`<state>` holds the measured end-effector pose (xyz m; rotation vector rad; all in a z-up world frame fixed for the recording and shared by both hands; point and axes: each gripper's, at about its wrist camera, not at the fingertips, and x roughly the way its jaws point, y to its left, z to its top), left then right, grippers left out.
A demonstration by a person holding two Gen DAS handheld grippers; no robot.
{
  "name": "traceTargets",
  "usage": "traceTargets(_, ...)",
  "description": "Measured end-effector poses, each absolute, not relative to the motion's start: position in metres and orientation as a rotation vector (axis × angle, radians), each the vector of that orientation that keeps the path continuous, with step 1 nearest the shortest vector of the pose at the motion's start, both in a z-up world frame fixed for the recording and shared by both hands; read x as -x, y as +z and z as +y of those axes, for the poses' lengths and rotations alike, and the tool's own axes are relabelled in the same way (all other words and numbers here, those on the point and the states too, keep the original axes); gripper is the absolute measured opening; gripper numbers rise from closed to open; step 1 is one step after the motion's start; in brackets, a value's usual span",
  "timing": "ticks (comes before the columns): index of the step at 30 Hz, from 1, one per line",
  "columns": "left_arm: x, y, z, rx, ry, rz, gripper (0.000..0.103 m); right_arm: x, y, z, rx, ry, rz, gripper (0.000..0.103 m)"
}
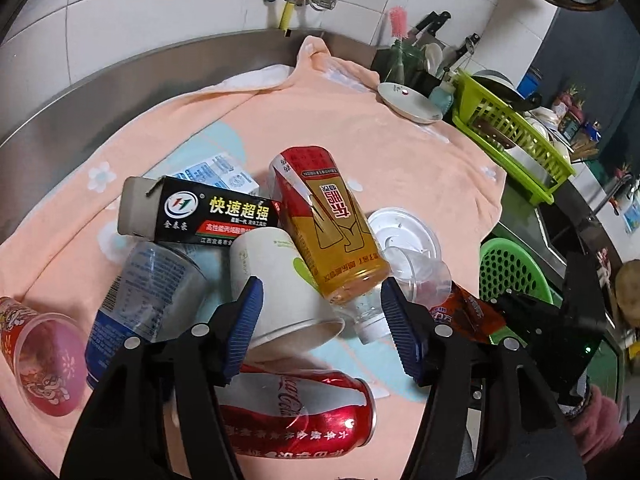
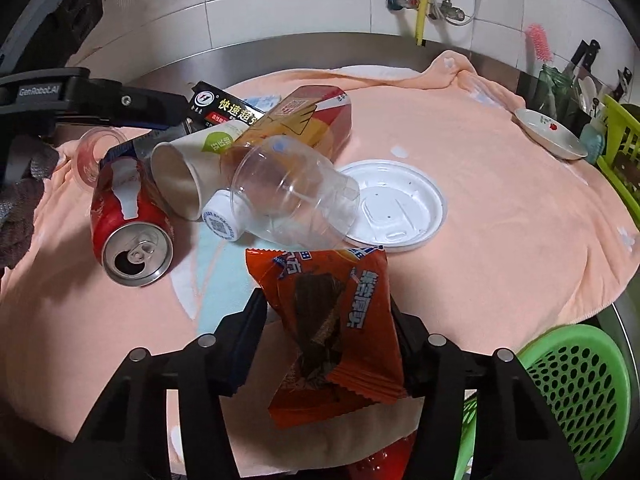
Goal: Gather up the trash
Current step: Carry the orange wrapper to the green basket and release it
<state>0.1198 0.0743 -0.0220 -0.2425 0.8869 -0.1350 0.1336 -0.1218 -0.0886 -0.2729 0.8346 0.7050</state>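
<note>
Behind right gripper (image 2: 328, 336) jaws clamping orange wrapper (image 2: 332, 320), basket (image 2: 576, 380) half-hidden; left gripper (image 1: 320, 320) jaws agape, empty.

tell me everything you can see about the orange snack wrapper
The orange crinkly plastic snack wrapper is a pillow-style packet with serrated end seams, white-and-blue lettering and a picture of a brown chocolate wafer. It looks puffed yet creased, standing on end and tilted between the fingers of the right tool, whose pads press its two sides. It sits above the peach towel, its top edge overlapping the clear plastic cup in view. In the left wrist view only a corner shows.
</note>
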Motion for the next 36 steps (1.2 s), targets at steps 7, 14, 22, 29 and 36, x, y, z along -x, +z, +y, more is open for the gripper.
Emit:
traceTargets(7, -0.11, -0.005, 0.05, 0.205, -0.171, 0.822, 0.061, -0.127, -0.087, -0.136, 0.235, 0.693, 0.831, 0.053)
traceTargets(14, -0.114, -0.011, 0.01, 0.153, -0.288, 0.852, 0.061, -0.118, -0.08, -0.154, 0.189, 0.67, 0.819, 0.053)
traceTargets(22, -0.123, -0.033, -0.014, 0.105, -0.325, 0.905, 0.054, -0.106, -0.072, -0.185, 0.143, 0.62, 0.795, 0.053)
traceTargets(29, -0.134, -0.043, -0.028, 0.077, -0.344, 0.935, 0.047, -0.096, -0.062, -0.231, 0.101, 0.511, 0.779, 0.053)
traceTargets(36, -0.14, -0.051, -0.031, 0.101, -0.352, 0.96, 0.033, -0.104, -0.065, -0.302, 0.024, 0.344, 0.814, 0.053)
